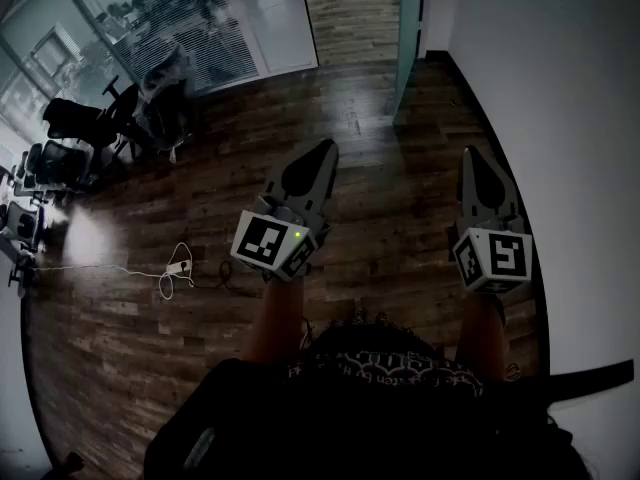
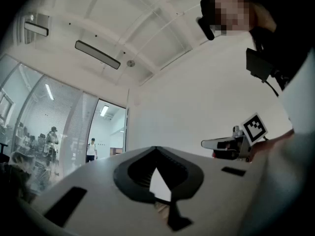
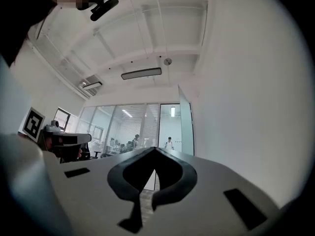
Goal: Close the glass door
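Note:
The glass door [image 1: 408,28] stands open ahead of me, its greenish pane edge-on beside the white wall; the right gripper view shows the glass door [image 3: 186,127] next to a bright doorway. Both grippers are held out over the wood floor, well short of it. My left gripper [image 1: 325,150] is shut, jaw tips meeting, with nothing in it; in its own view the left gripper [image 2: 156,149] points toward the doorway [image 2: 109,132]. The right gripper [image 1: 471,154] is also shut and empty, and the right gripper [image 3: 155,150] aims at the door pane.
A white wall [image 1: 560,88] runs close along the right. Office chairs [image 1: 90,133] crowd the left, and a white cable [image 1: 175,268] lies on the floor. A glass partition [image 1: 200,18] with blinds spans the back left; people stand far beyond it.

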`<control>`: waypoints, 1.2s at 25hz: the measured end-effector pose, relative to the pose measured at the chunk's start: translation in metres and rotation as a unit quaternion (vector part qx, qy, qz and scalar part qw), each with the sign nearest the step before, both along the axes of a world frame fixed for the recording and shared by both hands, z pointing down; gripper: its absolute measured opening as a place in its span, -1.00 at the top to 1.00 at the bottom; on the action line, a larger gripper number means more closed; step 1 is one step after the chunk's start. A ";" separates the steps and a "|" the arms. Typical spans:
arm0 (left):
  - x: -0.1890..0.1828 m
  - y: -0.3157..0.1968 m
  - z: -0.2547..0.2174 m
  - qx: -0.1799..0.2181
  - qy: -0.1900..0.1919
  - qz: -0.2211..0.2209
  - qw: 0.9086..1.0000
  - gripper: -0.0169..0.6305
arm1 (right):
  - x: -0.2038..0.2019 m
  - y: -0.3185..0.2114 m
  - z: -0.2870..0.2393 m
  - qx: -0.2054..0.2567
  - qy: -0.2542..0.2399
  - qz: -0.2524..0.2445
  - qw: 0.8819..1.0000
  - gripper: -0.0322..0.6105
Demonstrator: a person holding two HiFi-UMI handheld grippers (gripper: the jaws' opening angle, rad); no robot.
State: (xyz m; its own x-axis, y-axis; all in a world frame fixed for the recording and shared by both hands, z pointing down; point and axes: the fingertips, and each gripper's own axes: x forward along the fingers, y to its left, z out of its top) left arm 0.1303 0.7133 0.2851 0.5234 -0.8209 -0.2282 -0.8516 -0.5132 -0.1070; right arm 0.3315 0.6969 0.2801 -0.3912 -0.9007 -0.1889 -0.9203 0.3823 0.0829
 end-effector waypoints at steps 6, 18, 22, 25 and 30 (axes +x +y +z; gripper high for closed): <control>-0.005 0.001 0.002 -0.003 0.006 -0.006 1.000 0.94 | -0.001 0.000 0.003 0.000 -0.001 -0.002 1.000 0.90; -0.017 -0.001 0.001 0.008 0.005 -0.001 1.000 0.94 | -0.008 -0.005 -0.001 0.007 -0.015 0.004 1.000 0.90; -0.020 -0.001 0.001 0.017 0.007 0.019 1.000 0.94 | -0.012 -0.009 -0.002 0.012 -0.015 0.010 1.000 0.90; -0.026 -0.005 -0.002 0.017 0.008 0.030 0.999 0.94 | -0.020 -0.014 -0.004 0.013 -0.020 0.009 1.000 0.90; -0.048 -0.026 0.003 -0.002 0.009 0.022 1.000 0.94 | -0.037 -0.025 -0.007 0.011 -0.018 0.011 1.000 0.90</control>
State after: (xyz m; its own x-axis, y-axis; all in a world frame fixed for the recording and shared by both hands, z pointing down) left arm 0.0826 0.6874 0.2877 0.5552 -0.7977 -0.2355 -0.8297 -0.5508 -0.0902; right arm 0.2949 0.6717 0.2728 -0.3632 -0.9048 -0.2225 -0.9313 0.3595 0.0583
